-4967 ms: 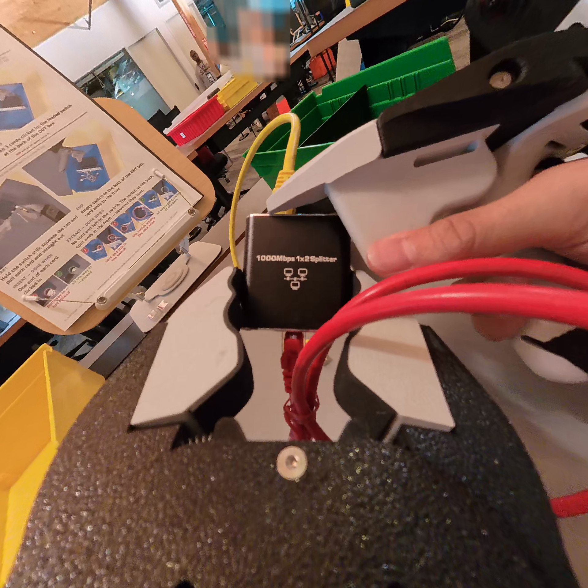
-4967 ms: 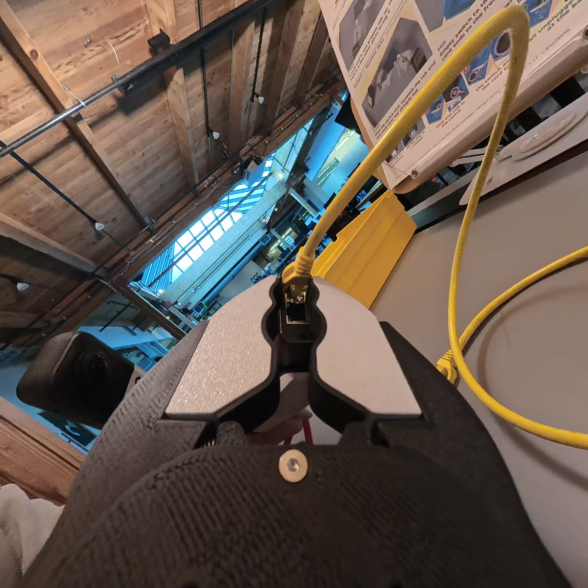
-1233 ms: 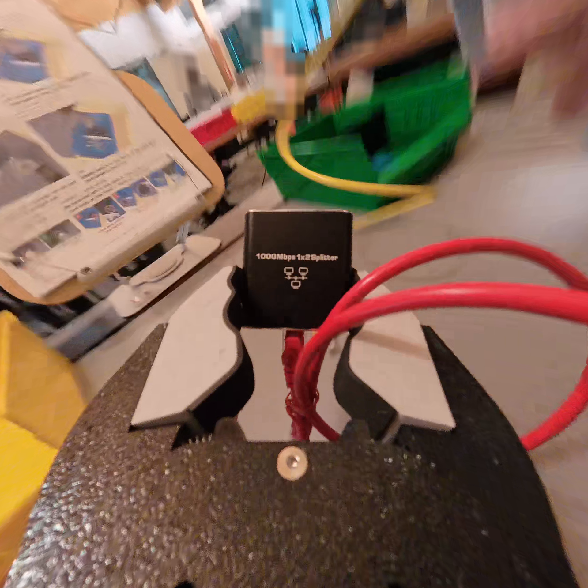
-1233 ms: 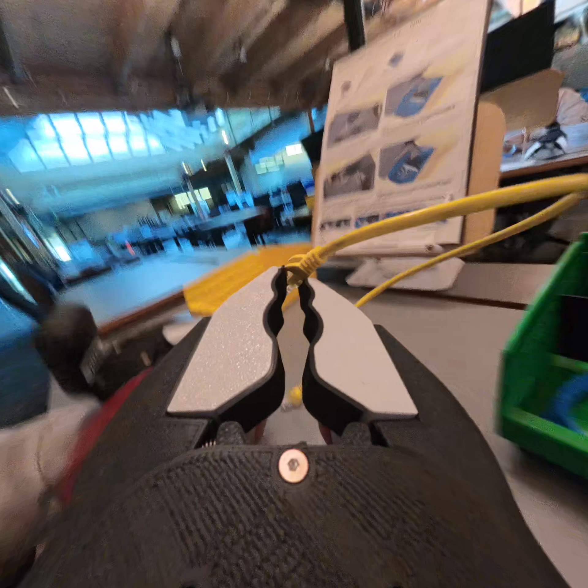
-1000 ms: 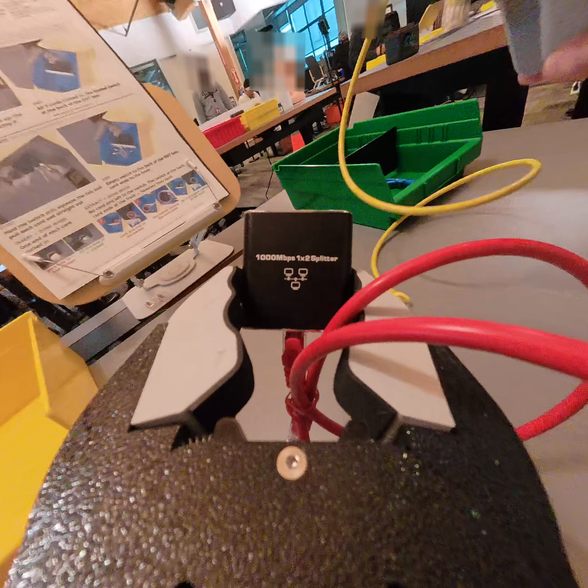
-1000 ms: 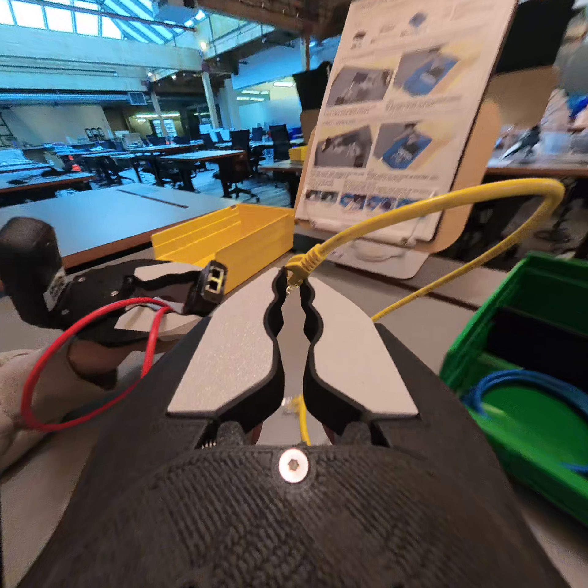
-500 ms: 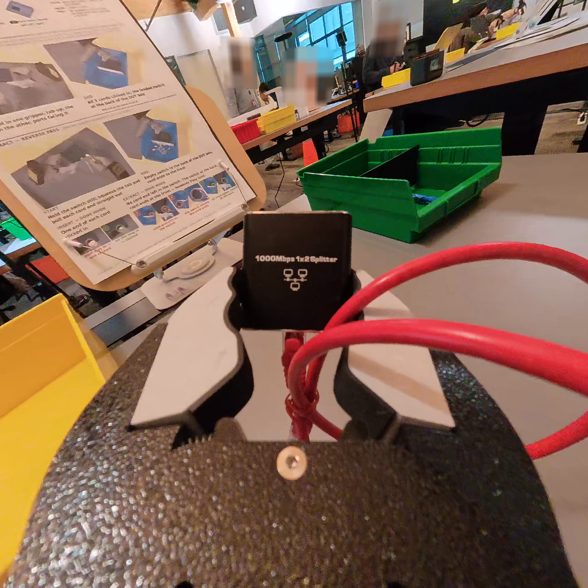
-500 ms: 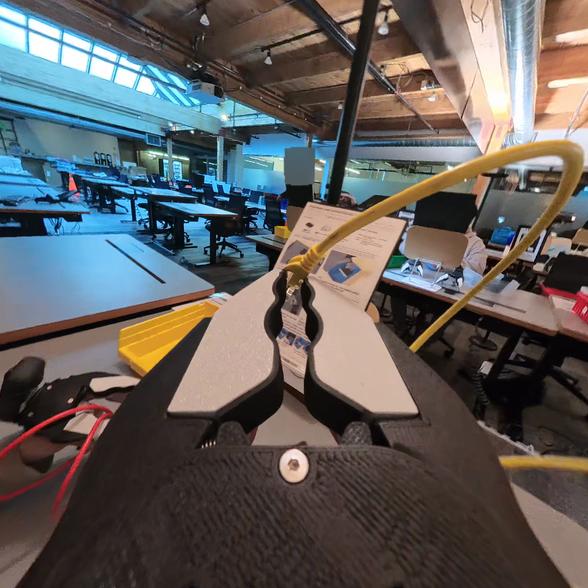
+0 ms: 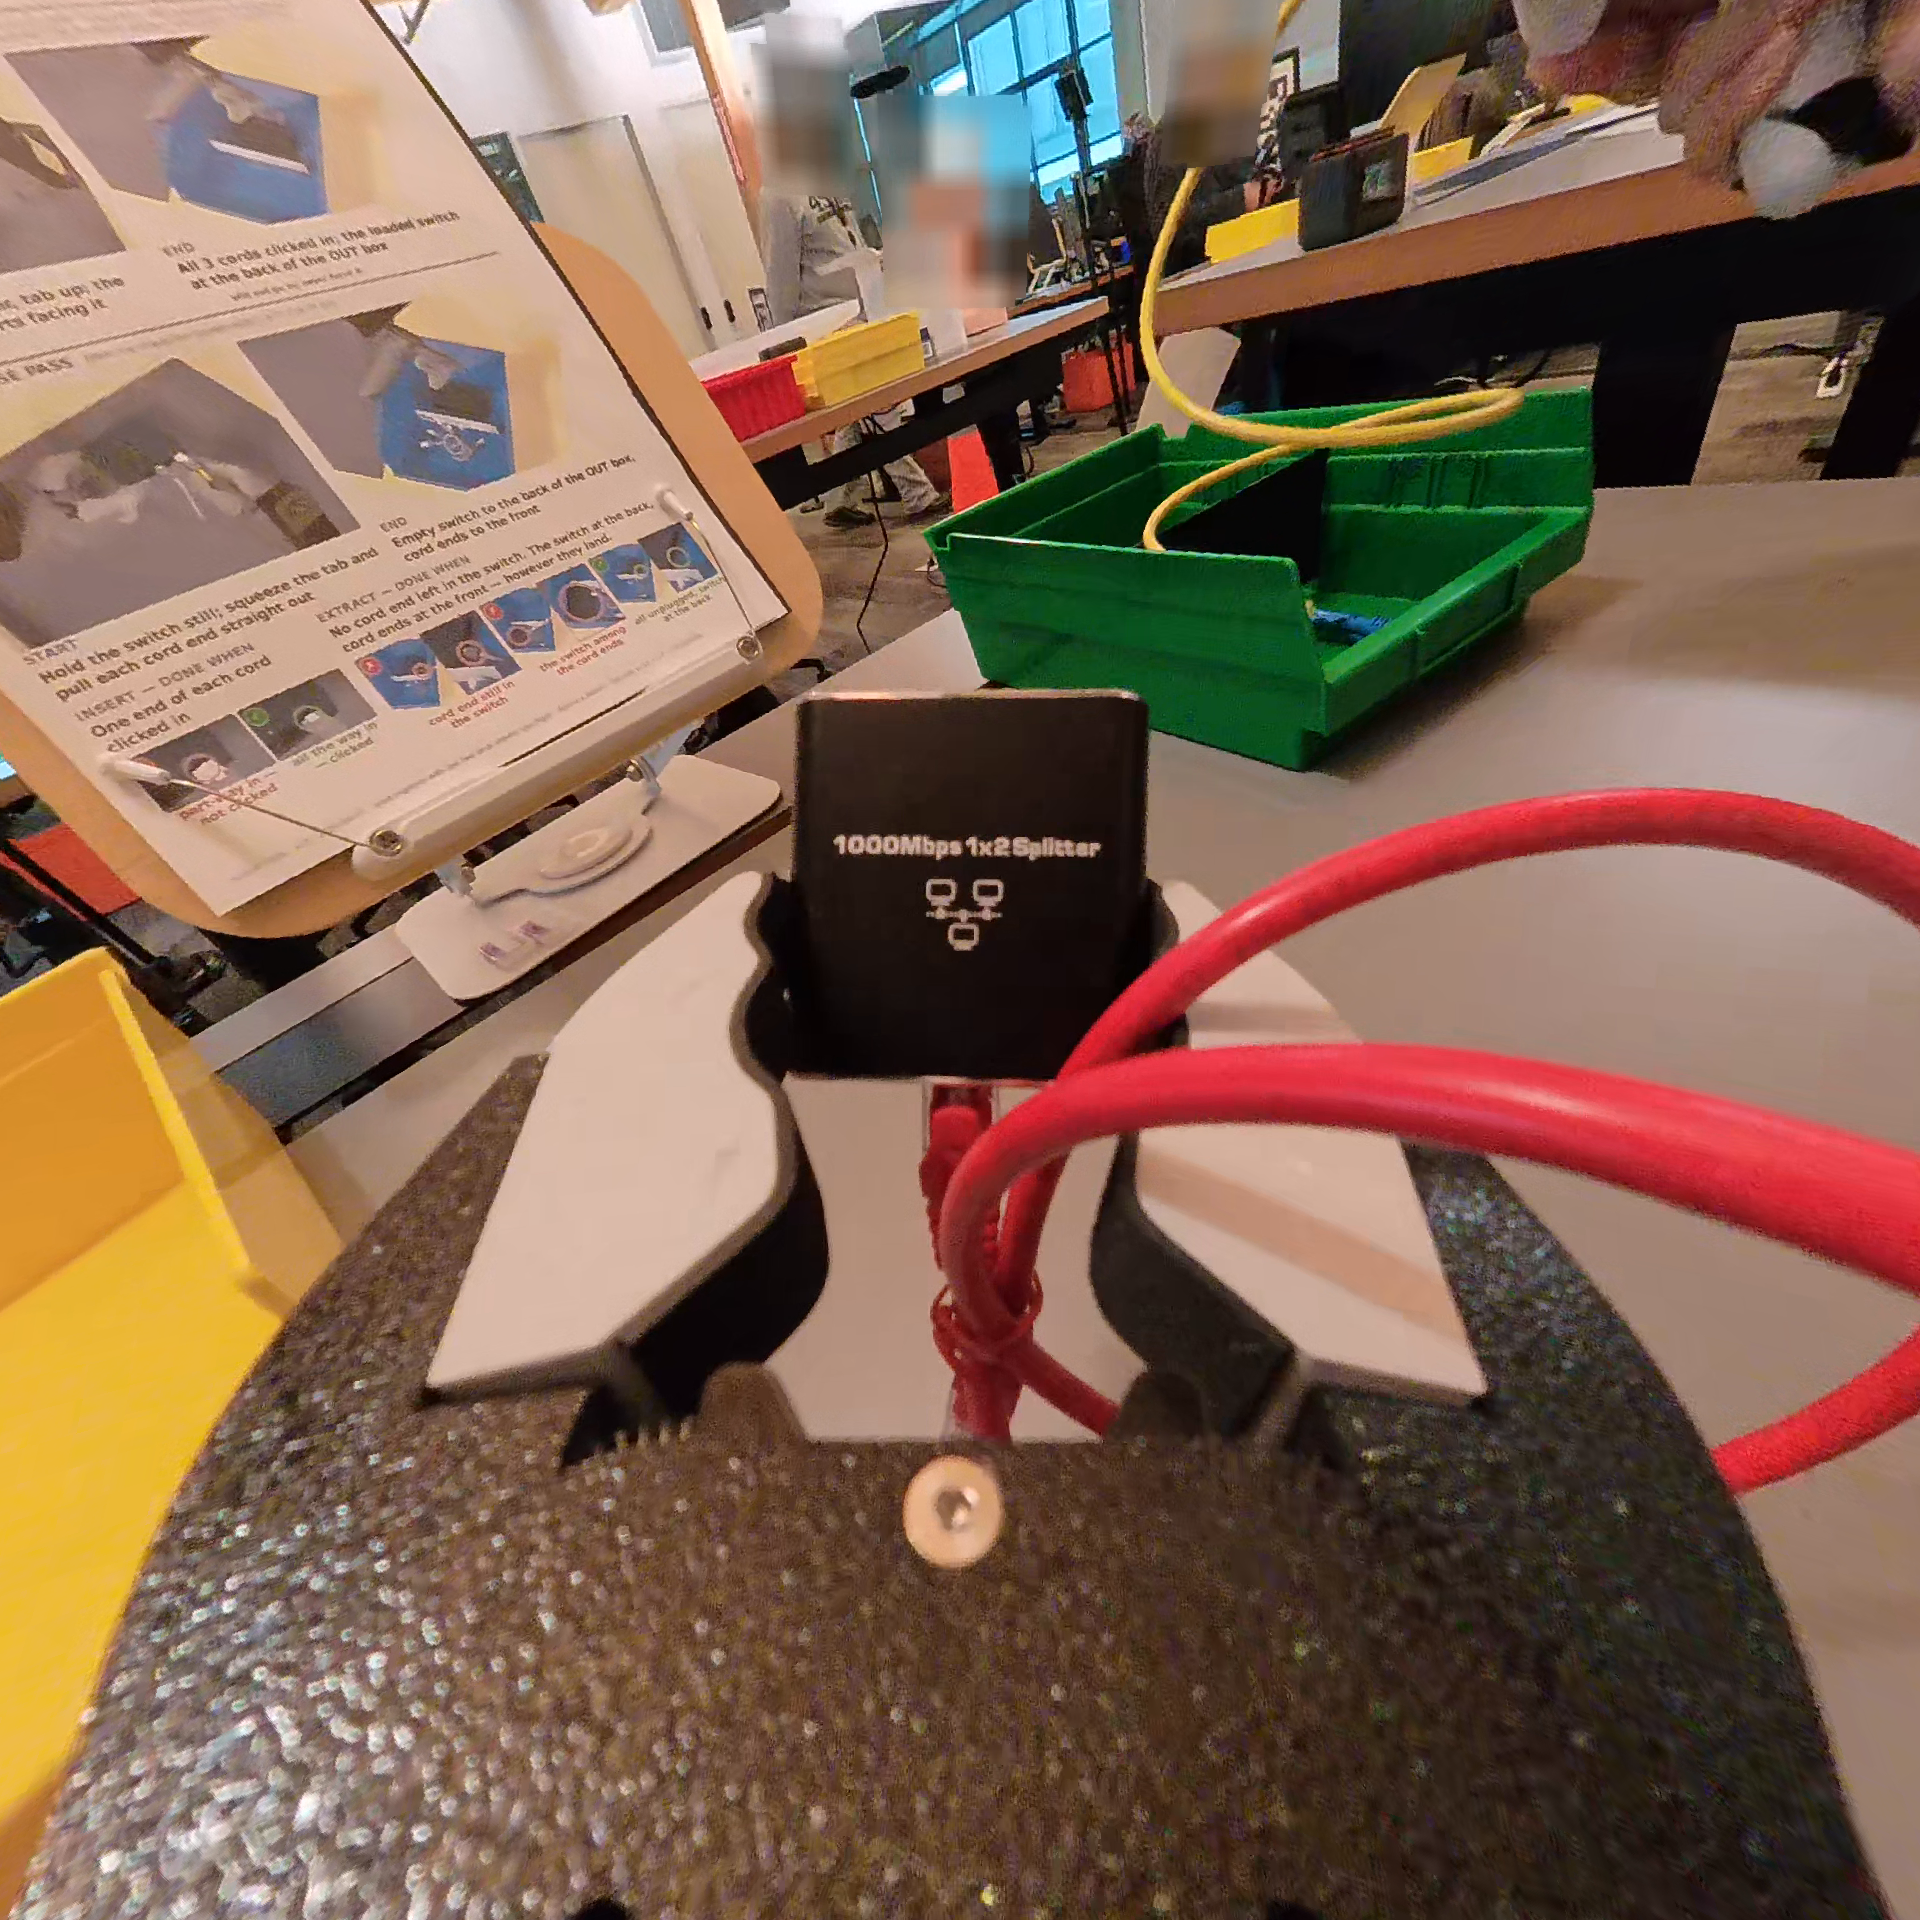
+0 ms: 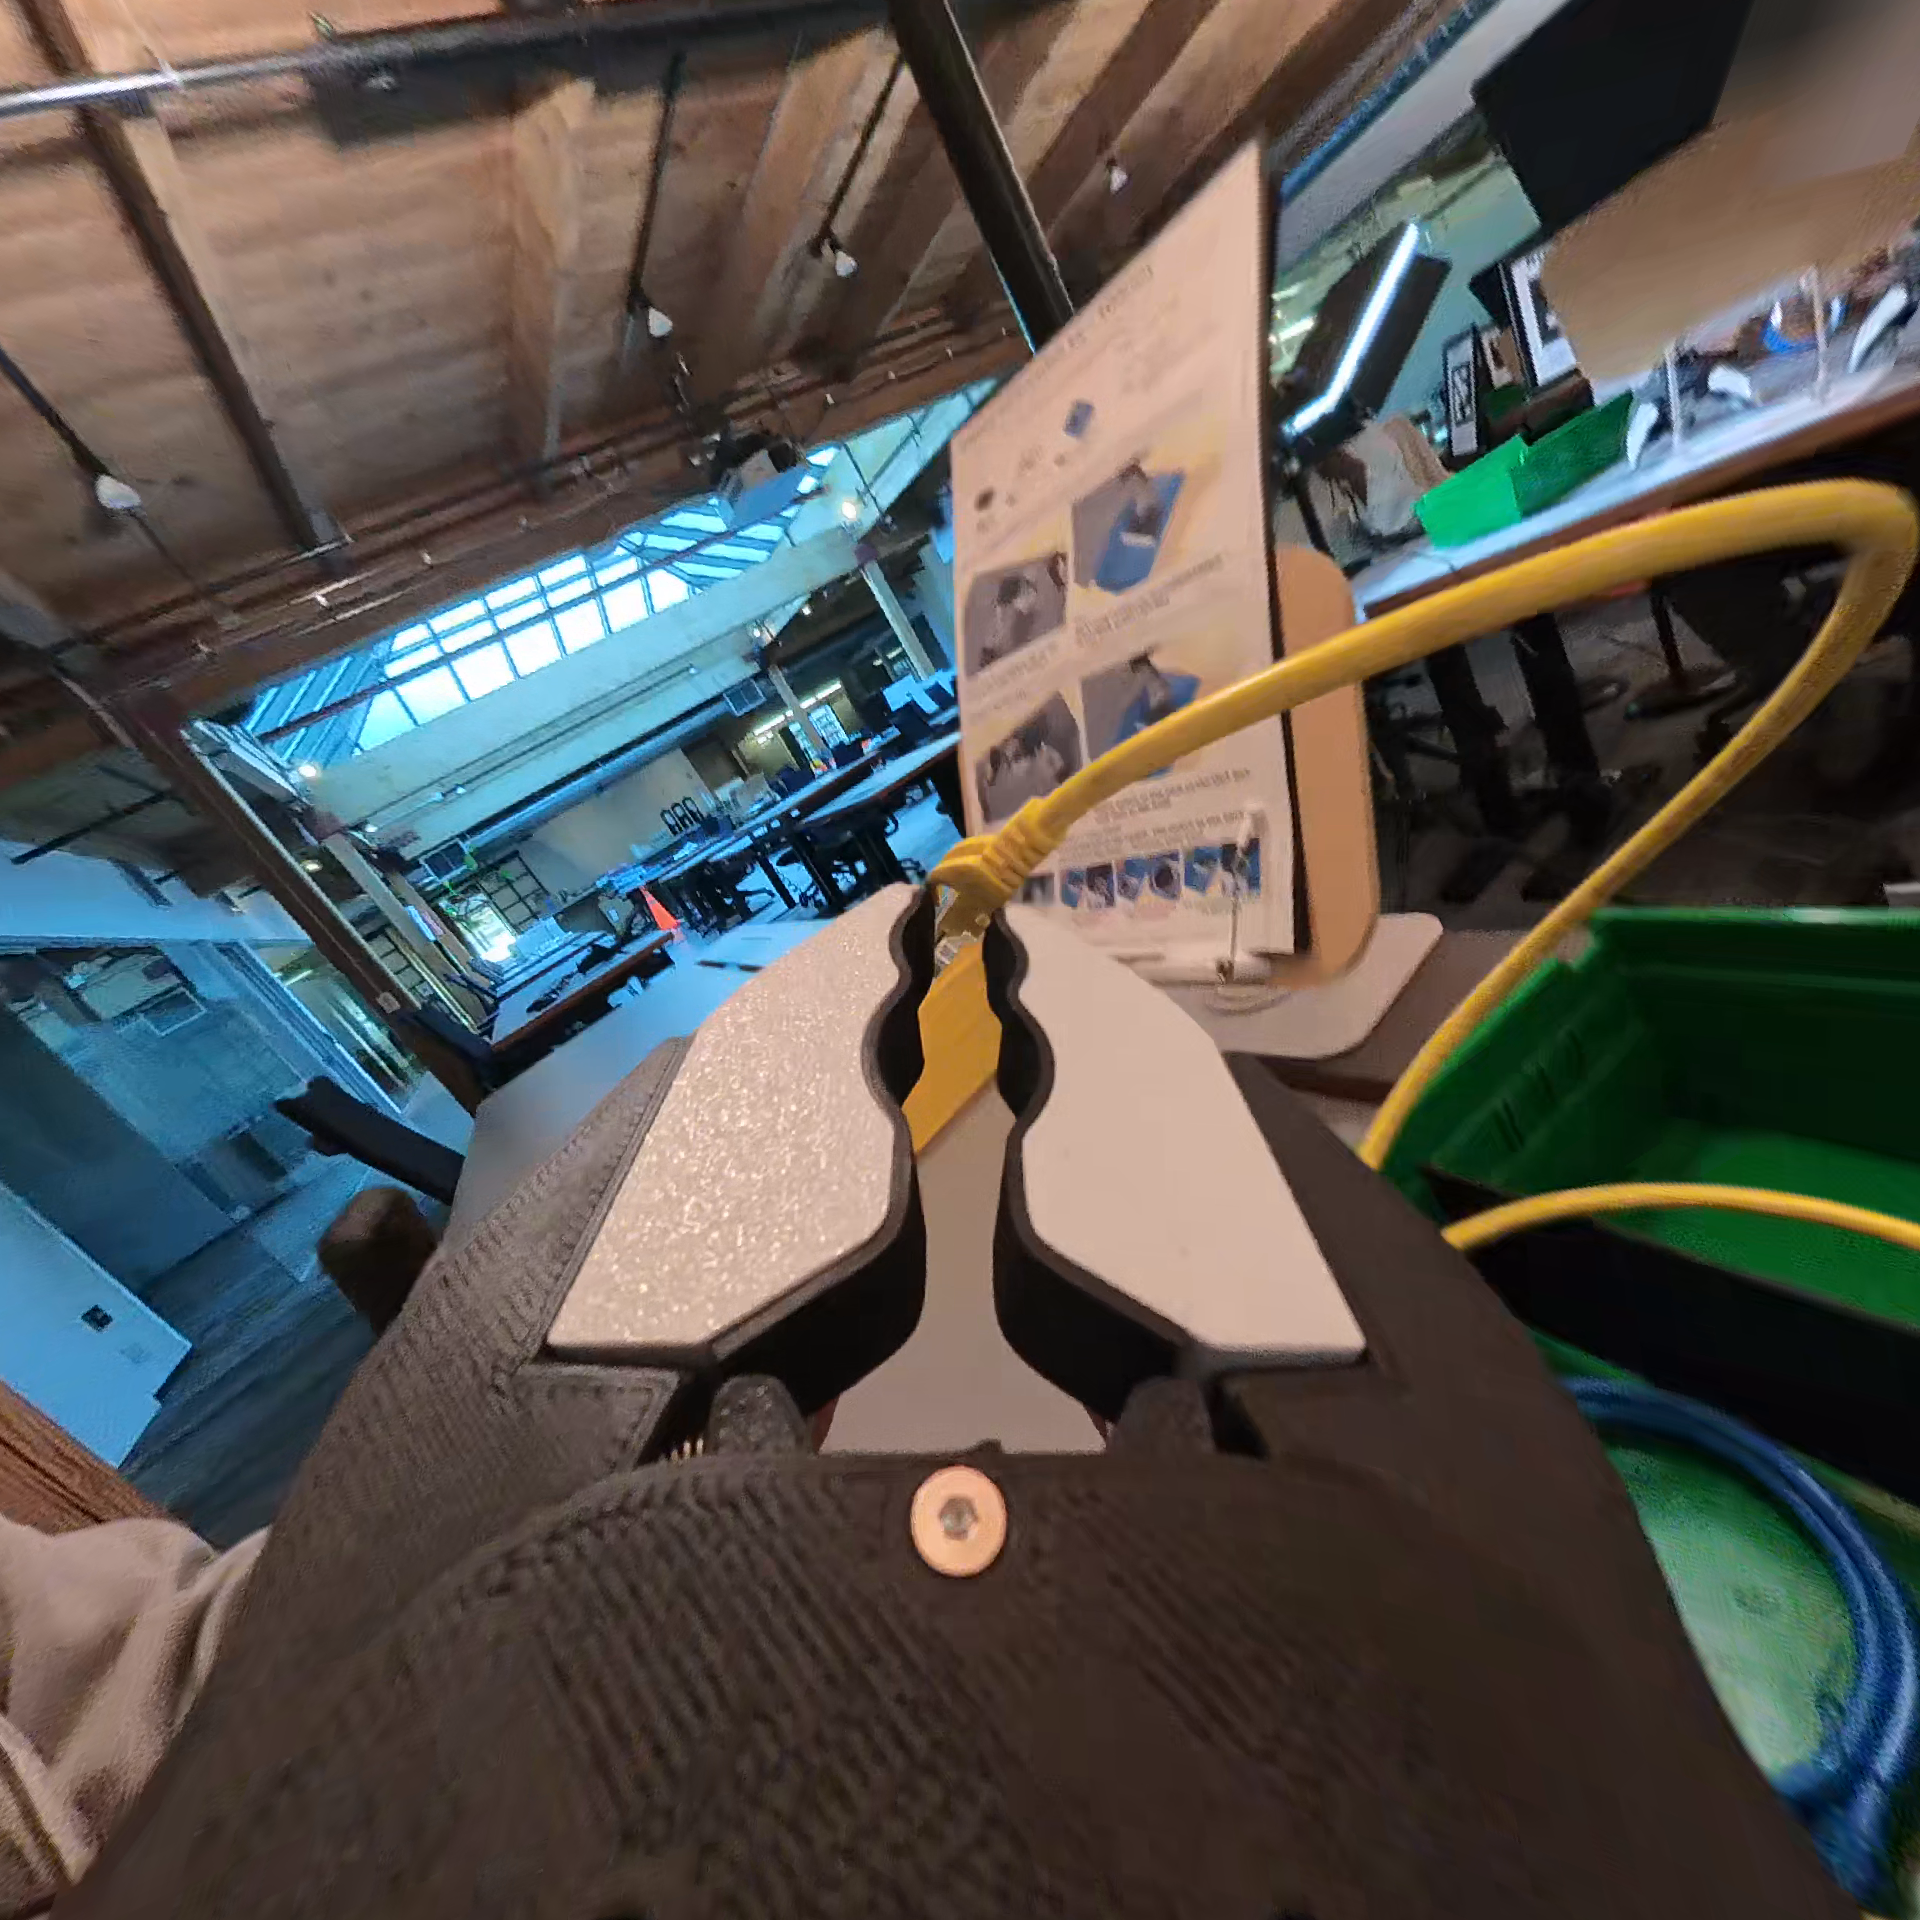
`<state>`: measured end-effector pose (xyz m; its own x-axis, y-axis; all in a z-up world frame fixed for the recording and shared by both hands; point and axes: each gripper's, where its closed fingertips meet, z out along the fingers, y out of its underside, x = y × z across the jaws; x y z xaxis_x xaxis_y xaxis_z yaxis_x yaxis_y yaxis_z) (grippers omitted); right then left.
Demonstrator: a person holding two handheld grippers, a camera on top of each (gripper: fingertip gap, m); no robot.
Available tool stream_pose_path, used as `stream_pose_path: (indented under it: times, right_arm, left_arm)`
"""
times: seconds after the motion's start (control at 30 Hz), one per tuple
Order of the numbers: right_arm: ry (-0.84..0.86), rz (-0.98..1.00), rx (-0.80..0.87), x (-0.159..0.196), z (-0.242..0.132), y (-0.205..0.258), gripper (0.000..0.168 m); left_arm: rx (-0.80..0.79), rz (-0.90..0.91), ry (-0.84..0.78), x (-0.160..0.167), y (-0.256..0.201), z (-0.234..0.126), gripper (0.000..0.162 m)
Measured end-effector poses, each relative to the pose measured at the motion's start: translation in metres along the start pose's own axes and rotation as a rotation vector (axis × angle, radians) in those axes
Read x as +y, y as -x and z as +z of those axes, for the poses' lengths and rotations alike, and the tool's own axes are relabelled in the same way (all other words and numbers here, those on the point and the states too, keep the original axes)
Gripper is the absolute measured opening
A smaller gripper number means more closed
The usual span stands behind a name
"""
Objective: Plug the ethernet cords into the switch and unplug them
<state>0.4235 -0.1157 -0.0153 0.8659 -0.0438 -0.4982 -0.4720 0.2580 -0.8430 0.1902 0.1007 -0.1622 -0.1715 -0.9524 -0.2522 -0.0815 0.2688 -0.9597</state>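
The left gripper (image 9: 966,997) has its fingers closed against the sides of the small black box-shaped switch (image 9: 968,883), holding it upright above the grey table (image 9: 1683,665) with its printed face toward the camera. A thick red ethernet cord (image 9: 1455,1117) goes into the near end of the switch between the fingers and loops out to the right, so at least one red plug appears to be seated; whether there are one or two red cords there cannot be told from this angle. The right gripper (image 10: 961,940) has its fingers nearly together, pinching the plug of the thin yellow ethernet cord (image 10: 1455,613) at their tips, well apart from the switch and beside the green plastic bin (image 10: 1714,1049). The cord arcs up and right, then drops toward that bin, where a coiled blue cord (image 10: 1849,1621) already lies. In the left wrist view the yellow cord hangs down into the green bin, and the far end of the switch faces away, so its ports are hidden. Judged from this, the unplugging phase looks under way: the yellow cord is free of the switch and probably bound for the bin, the blue one seems done, and the red cord remains to be pulled. A printed instruction sheet on a wooden stand (image 9: 343,499) and a yellow plastic bin (image 9: 94,1164) sit to the left.
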Motion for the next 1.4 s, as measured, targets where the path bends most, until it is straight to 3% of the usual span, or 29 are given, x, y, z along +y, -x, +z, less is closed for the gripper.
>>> stream_pose_path:
  times: [0.03,0.2,0.53,0.6,0.67,0.77,0.87,1.0,1.2,1.27,1.33,1.4]
  right_arm:
    - [0.002,0.002,0.011,0.009,-0.004,-0.006,0.011]
    - [0.13,0.0,0.211,0.057,-0.022,-0.051,0.011]
    - [0.866,-0.212,0.66,0.168,-0.073,-0.13,0.009]
    - [0.962,-0.289,0.795,0.169,-0.094,-0.145,0.019]
    - [0.947,-0.286,0.84,0.167,-0.101,-0.146,0.028]
    - [0.91,-0.204,0.884,0.164,-0.112,-0.135,0.053]
    - [0.887,-0.27,0.944,0.157,-0.123,-0.116,0.086]
    - [0.665,-0.35,0.719,0.162,-0.072,-0.046,0.097]
    - [0.422,-0.064,-0.008,0.224,0.052,0.12,0.071]
    - [0.473,-0.022,-0.112,0.249,0.071,0.147,0.067]
    - [0.505,-0.02,-0.146,0.267,0.086,0.156,0.076]
    - [0.467,0.007,-0.219,0.268,0.095,0.172,0.065]
  left_arm:
    - [0.003,-0.002,0.002,0.001,0.0,0.0,0.063]
    - [0.004,-0.005,0.005,0.004,0.001,0.002,0.063]
    - [0.018,-0.002,0.015,0.01,-0.005,0.007,0.063]
    - [0.022,-0.001,0.015,0.01,-0.006,0.008,0.063]
    - [0.025,0.0,0.014,0.011,-0.01,0.008,0.063]
    - [0.024,0.0,0.015,0.01,-0.009,0.008,0.063]
    - [0.023,-0.005,0.016,0.01,-0.007,0.009,0.063]
    - [0.031,-0.025,0.009,0.01,-0.007,0.009,0.063]
    - [0.08,0.029,0.004,0.001,-0.022,0.01,0.063]
    - [0.095,0.073,0.004,-0.006,-0.028,0.009,0.063]
    - [0.097,0.136,0.002,-0.012,-0.034,0.007,0.063]
    - [0.098,0.211,-0.001,-0.018,-0.04,0.004,0.063]
